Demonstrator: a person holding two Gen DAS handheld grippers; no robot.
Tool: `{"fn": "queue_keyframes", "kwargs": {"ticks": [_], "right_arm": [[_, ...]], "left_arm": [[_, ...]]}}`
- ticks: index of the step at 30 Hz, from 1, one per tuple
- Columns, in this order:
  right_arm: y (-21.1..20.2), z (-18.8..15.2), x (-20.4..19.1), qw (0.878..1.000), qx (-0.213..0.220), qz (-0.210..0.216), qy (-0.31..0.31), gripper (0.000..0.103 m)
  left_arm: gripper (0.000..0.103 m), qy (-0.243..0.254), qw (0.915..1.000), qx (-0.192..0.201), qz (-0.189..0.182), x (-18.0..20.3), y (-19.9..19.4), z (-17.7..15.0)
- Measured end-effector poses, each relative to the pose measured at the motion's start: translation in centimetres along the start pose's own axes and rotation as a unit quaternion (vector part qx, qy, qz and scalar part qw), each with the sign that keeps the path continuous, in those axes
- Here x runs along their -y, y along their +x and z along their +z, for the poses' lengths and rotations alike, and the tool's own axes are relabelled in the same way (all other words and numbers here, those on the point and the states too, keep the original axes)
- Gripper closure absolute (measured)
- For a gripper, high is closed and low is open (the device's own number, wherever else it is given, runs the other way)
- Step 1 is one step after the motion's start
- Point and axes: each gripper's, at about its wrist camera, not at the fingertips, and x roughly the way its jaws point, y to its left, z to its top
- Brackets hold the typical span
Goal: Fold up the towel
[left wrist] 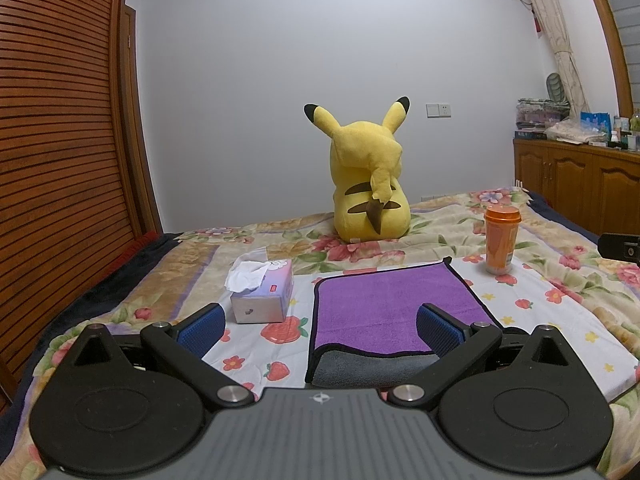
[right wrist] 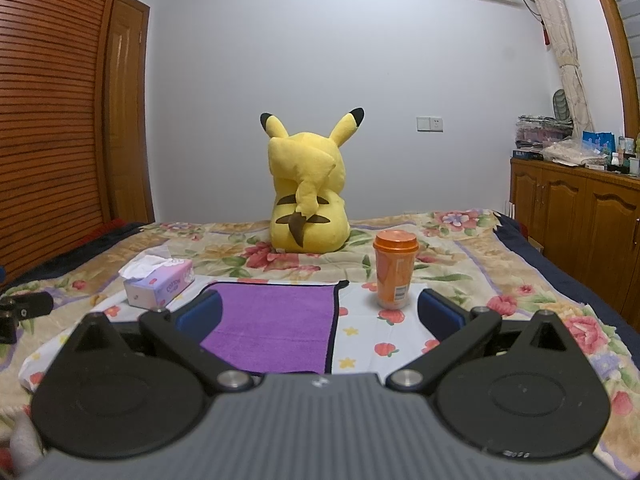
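One purple towel (left wrist: pixel 384 308), folded, black-edged, grey underside showing.

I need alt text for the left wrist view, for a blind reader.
A purple towel lies on a floral bed, between the open left hand-held gripper. A tissue box, an orange cup and a yellow plush toy are beyond.

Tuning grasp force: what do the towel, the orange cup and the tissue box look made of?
Towel: plush microfibre-like cloth, purple over grey, fuzzy nap, black stitched edging. Orange cup: probably plastic, smooth and slightly glossy, printed label, ridged lid. Tissue box: looks like a printed soft pack or thin card, matte, white tissue sticking out.
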Motion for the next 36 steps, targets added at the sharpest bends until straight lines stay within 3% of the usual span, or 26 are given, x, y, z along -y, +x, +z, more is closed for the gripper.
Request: {"fn": "queue_keyframes", "kwargs": {"ticks": [18,36], "right_arm": [[0.3,-0.2,-0.2,1.0,-0.005,0.001,-0.001,0.0],[2.4,-0.6,-1.2,0.999,-0.039,0.008,-0.015,0.0]], "left_arm": [[0.0,0.005,1.0,-0.008,-0.002,-0.6,0.0,-0.8],[0.0,0.007,0.9979,-0.064,-0.011,-0.3,3.8,-1.0]]}}
